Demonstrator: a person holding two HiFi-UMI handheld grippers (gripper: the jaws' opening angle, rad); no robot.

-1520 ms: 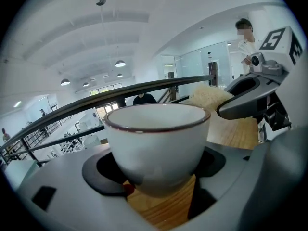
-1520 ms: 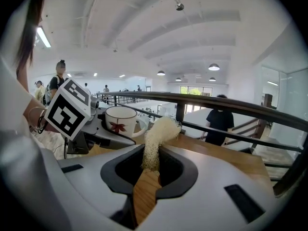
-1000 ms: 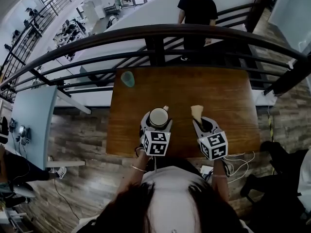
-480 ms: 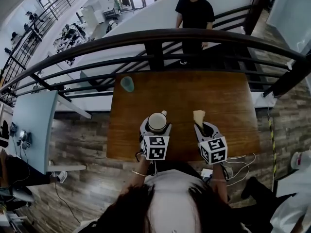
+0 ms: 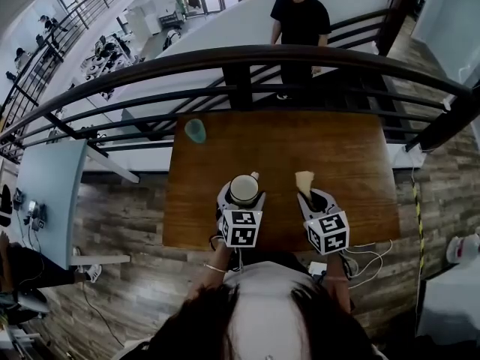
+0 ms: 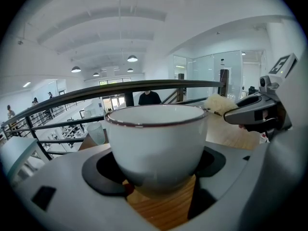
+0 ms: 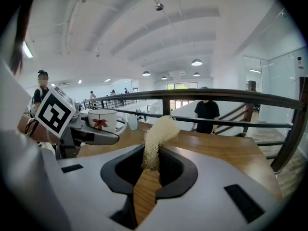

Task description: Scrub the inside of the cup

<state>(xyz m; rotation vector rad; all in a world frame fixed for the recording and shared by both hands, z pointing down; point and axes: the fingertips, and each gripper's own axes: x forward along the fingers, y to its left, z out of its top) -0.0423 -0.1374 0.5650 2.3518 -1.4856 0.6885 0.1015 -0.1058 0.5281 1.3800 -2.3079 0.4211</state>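
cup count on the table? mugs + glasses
2. White mug clamped in the left gripper, at the near side of the table; pale green tumbler standing at its far left corner. Nothing there looks able to hide another.

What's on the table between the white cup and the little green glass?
Nothing. In the head view, only bare wooden table lies between the cup and the glass.
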